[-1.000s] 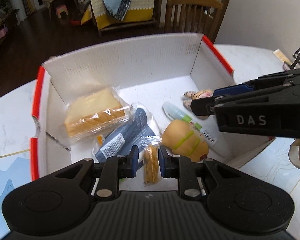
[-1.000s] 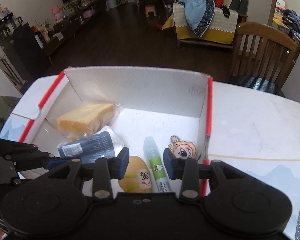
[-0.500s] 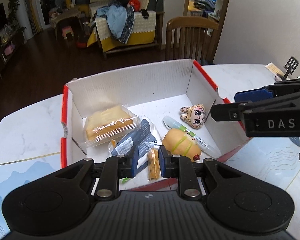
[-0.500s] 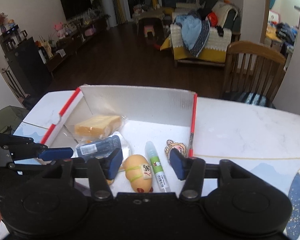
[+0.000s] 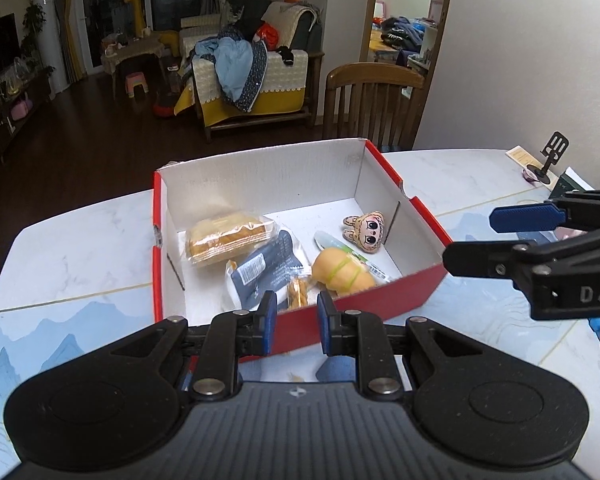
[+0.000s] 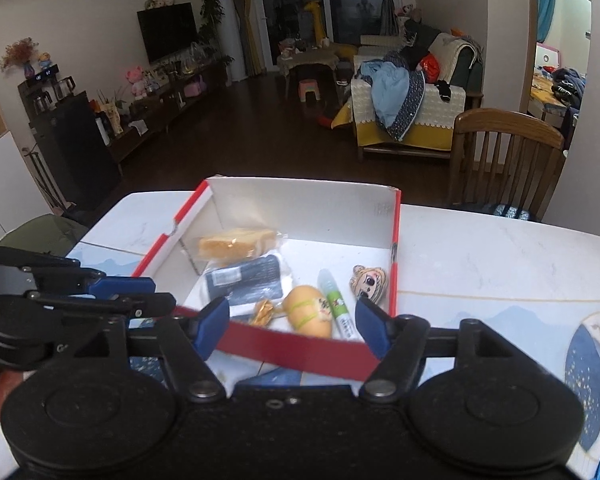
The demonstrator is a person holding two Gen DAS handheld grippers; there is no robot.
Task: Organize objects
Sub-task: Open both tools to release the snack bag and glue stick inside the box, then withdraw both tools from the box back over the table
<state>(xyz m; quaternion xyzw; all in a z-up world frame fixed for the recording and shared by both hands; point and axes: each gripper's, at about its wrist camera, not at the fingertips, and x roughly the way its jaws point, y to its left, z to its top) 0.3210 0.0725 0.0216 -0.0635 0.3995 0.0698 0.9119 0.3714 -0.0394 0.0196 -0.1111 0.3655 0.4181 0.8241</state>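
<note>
Six items sit inside the red box (image 5: 380, 292); table outside looks cleared. Left gripper (image 5: 297, 322) near-closed, empty; right gripper (image 6: 290, 322) just spread, empty.

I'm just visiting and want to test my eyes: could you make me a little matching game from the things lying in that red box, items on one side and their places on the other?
Things:
1. wrapped bread slice
2. doll-face charm
3. dark blue packet
4. yellow plush toy

Places in the red box, left wrist view:
A. beside the right wall
B. far left
C. against the near wall, on the glue stick
D. middle, just nearer than the bread

Pairs: 1-B, 2-A, 3-D, 4-C
</note>
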